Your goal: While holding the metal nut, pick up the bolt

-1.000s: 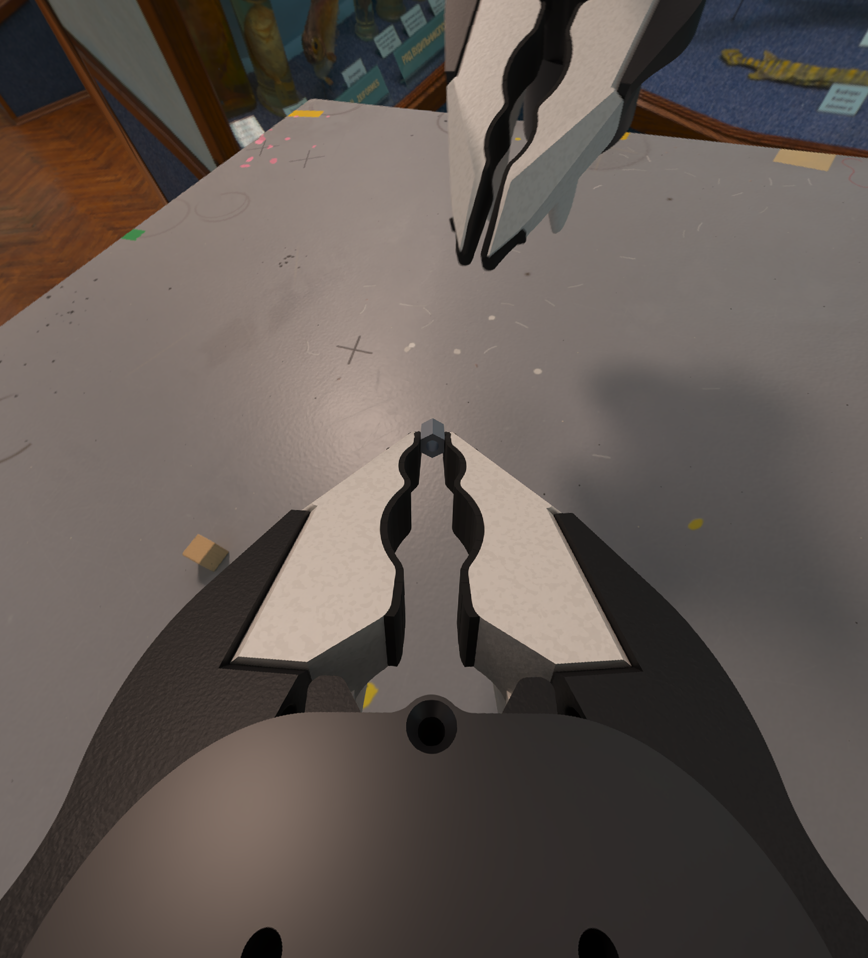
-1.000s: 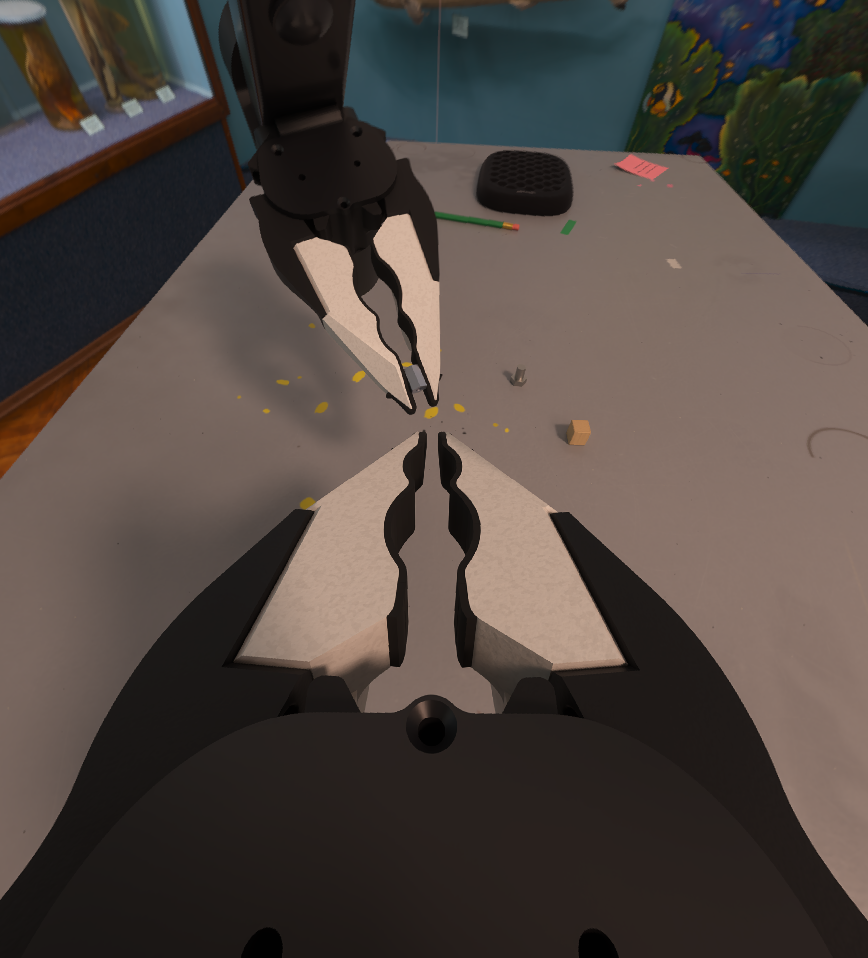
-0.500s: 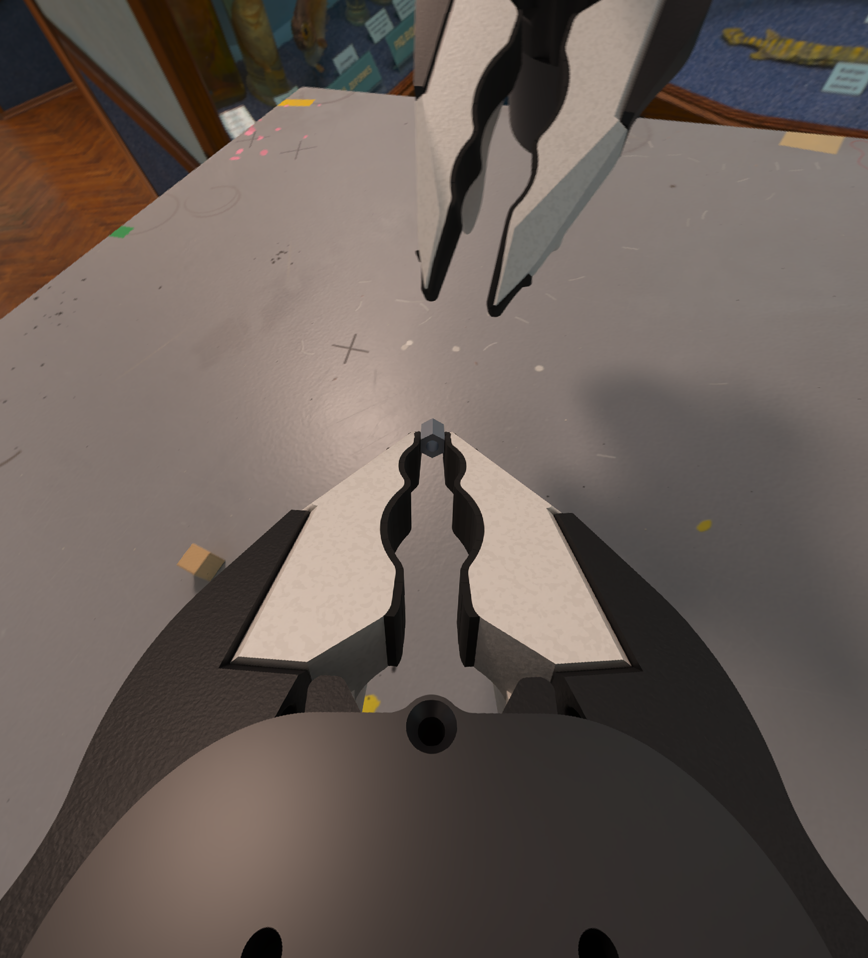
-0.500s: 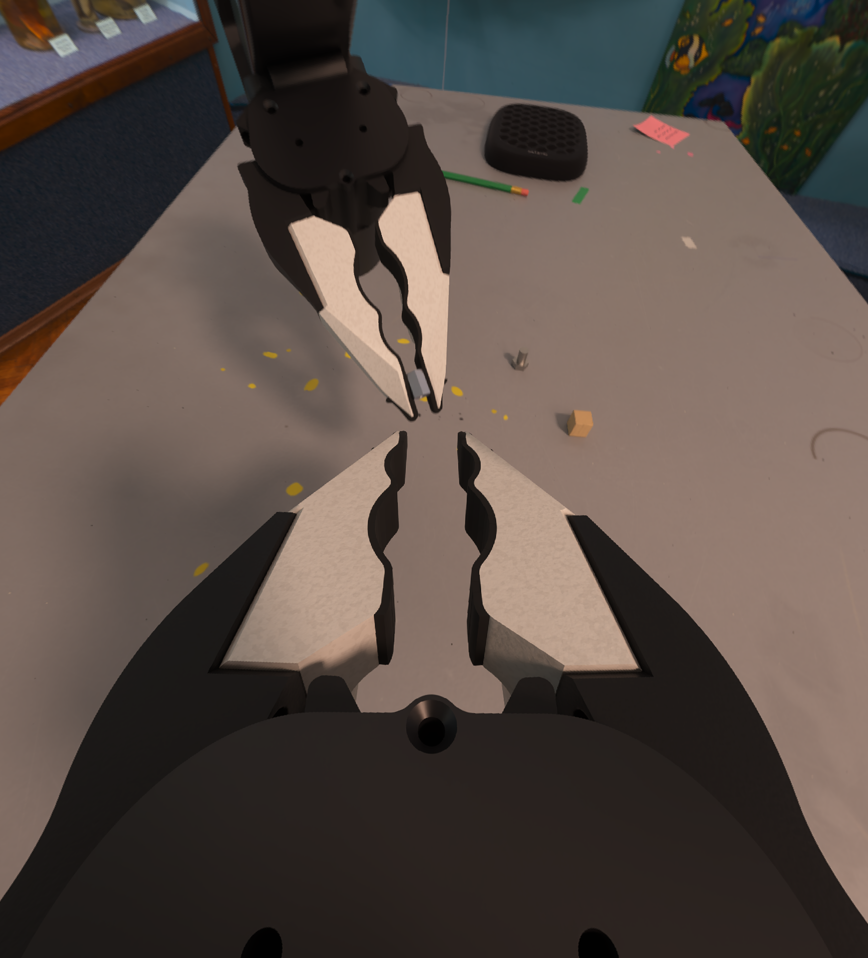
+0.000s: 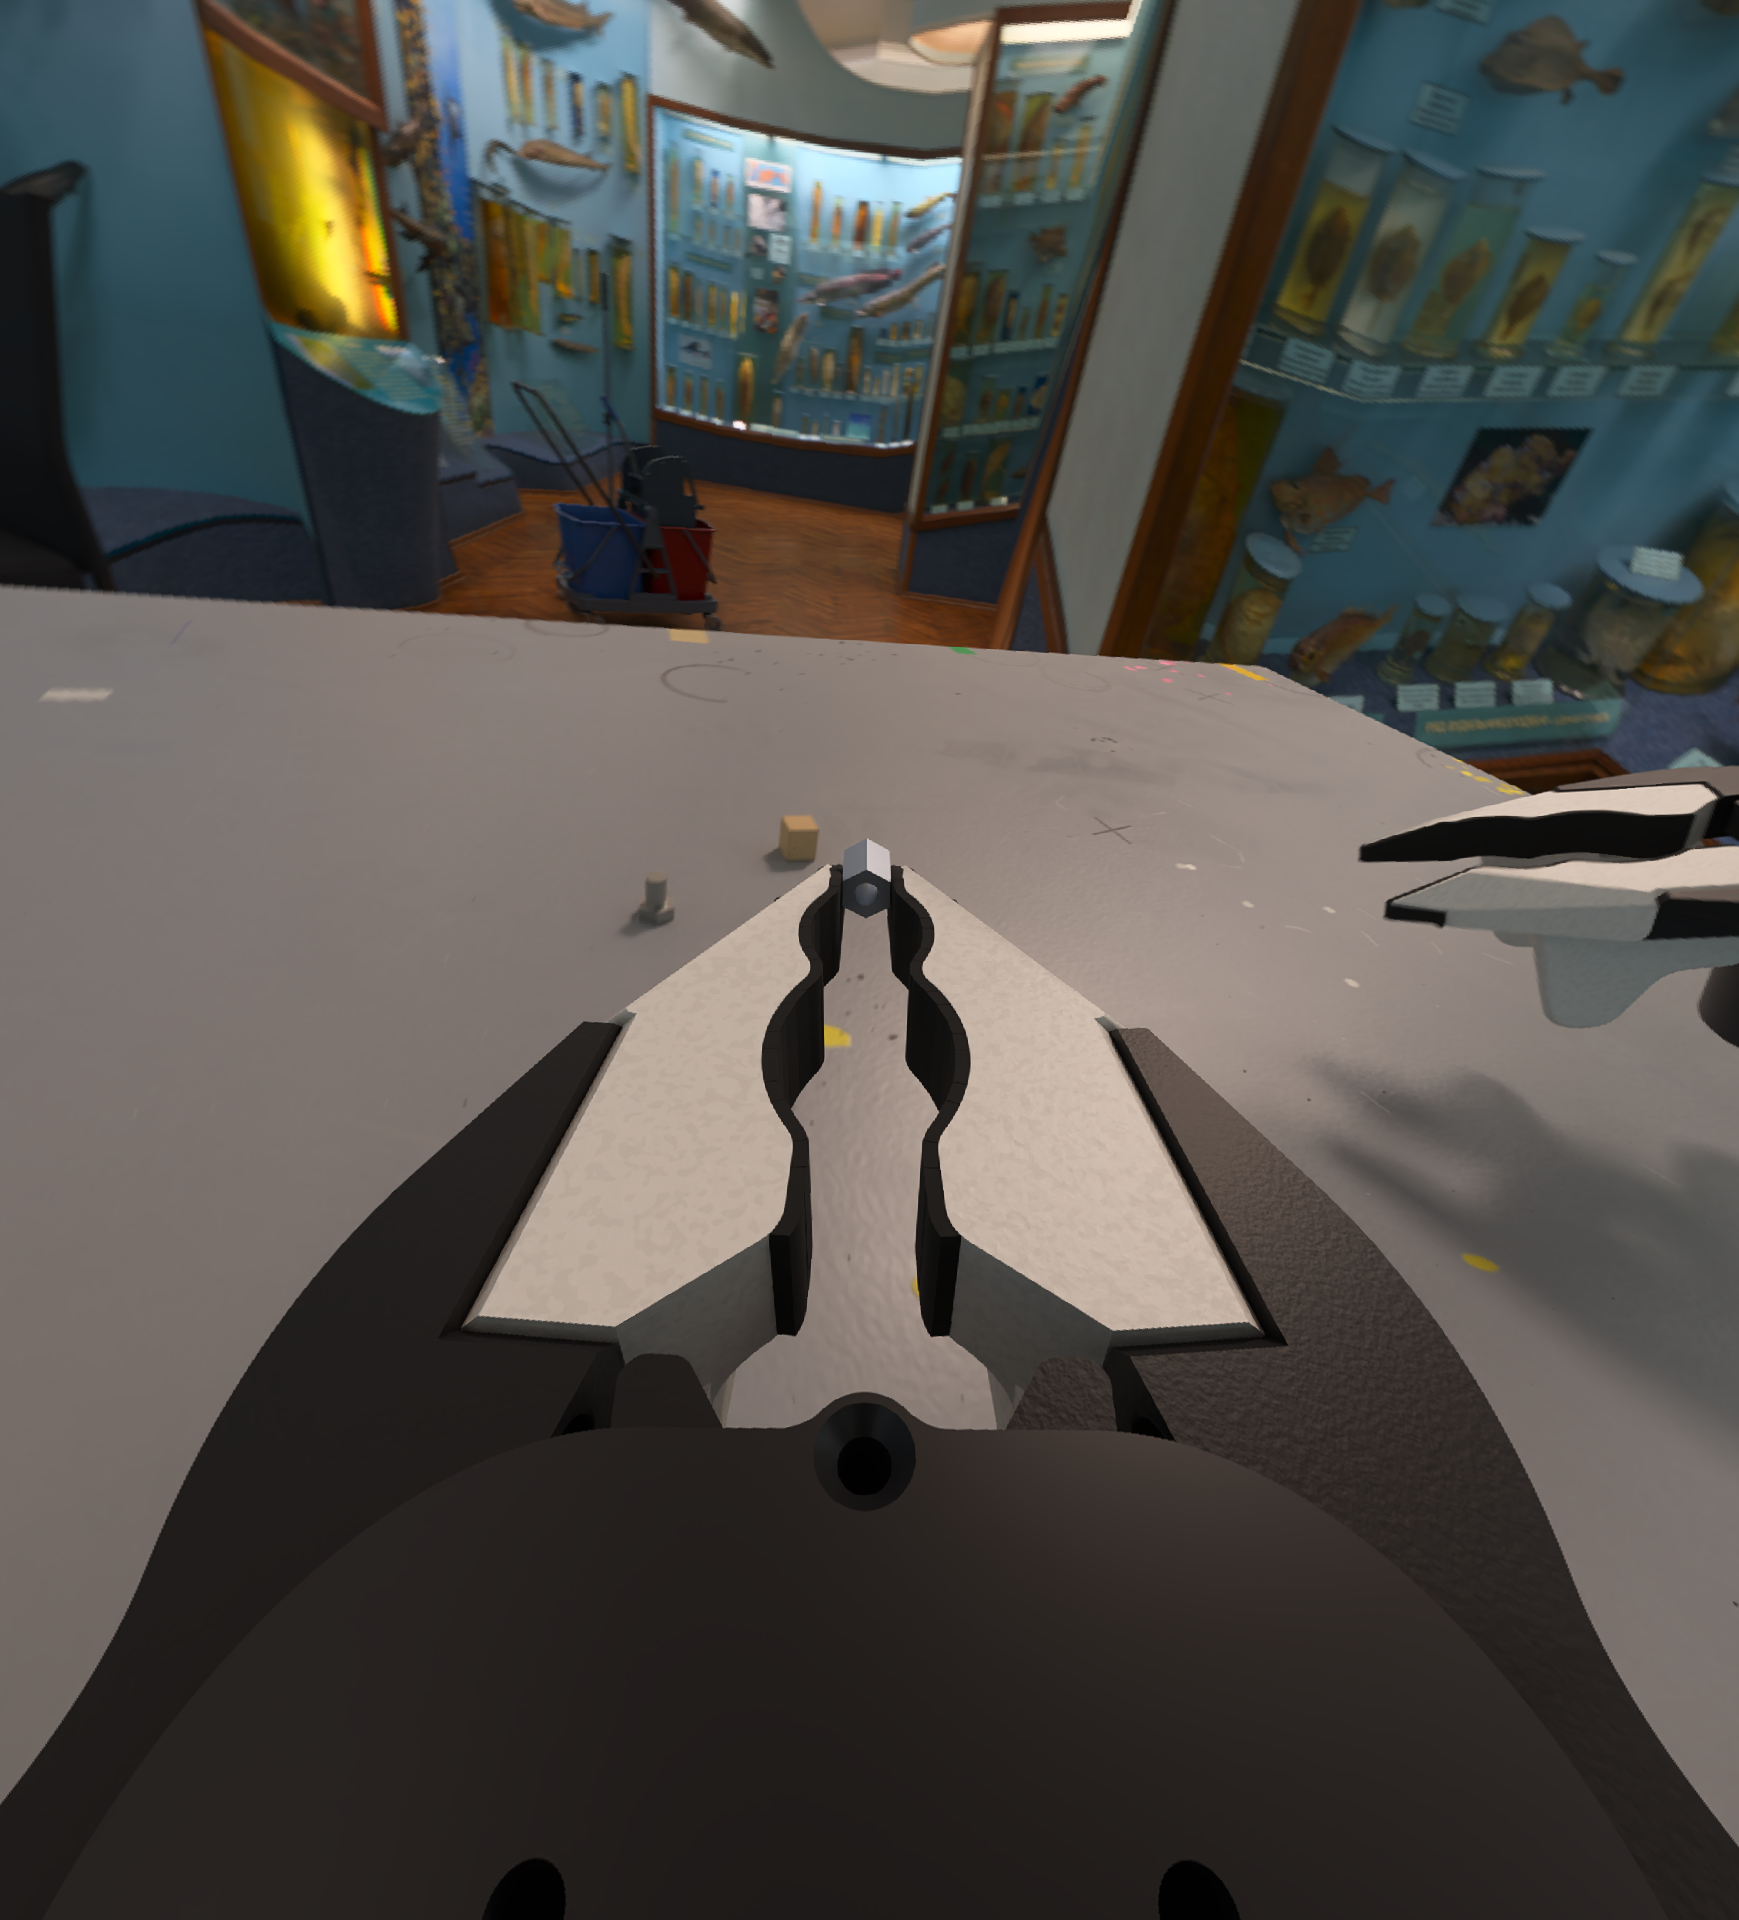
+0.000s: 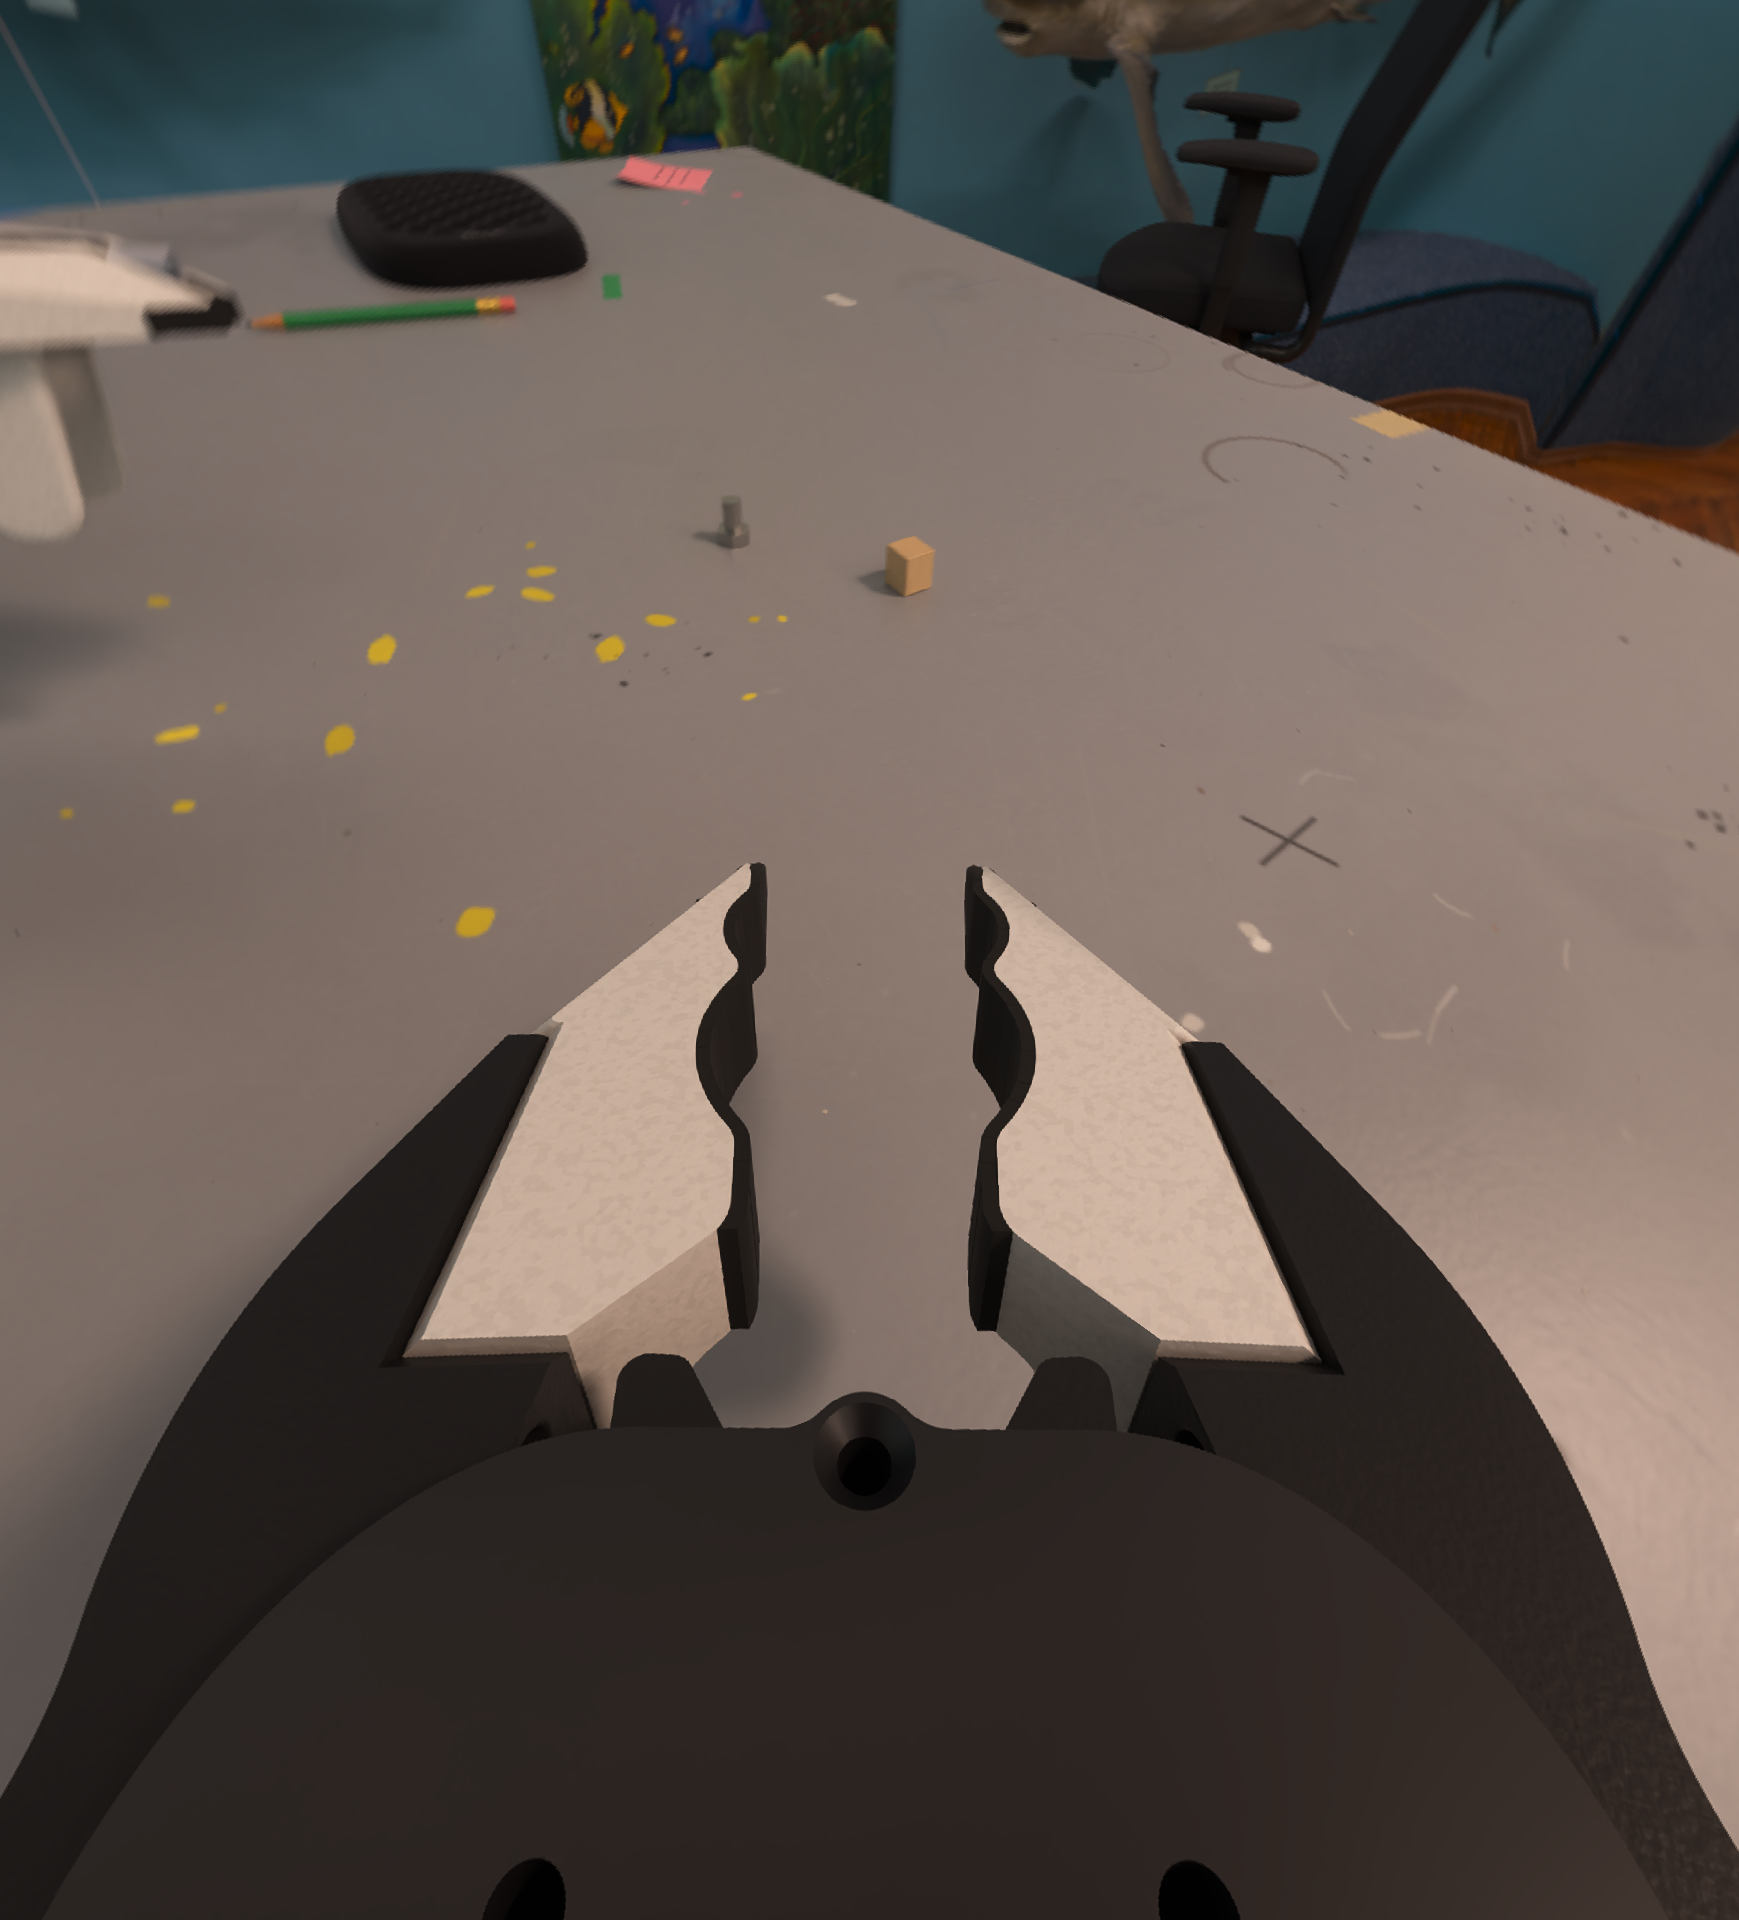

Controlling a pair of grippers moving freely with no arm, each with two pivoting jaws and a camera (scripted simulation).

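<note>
Only the left wrist view shows the small hexagonal metal nut [image 5: 865, 891], pinched at the tips of the left tool [image 5: 865, 885]. The right tool [image 6: 863, 878] gapes wide over bare grey desk [image 6: 1260, 644]. The short grey steel bolt [image 6: 732, 523] stands head-down beside a tan wooden cube [image 6: 910, 566], with open room around both.

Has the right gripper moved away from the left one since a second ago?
Yes. The right gripper, jaws wider apart, has swung toward the bolt and tan cube.

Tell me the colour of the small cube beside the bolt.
Tan; the cube shows best in the right wrist view, right of the bolt.
</note>
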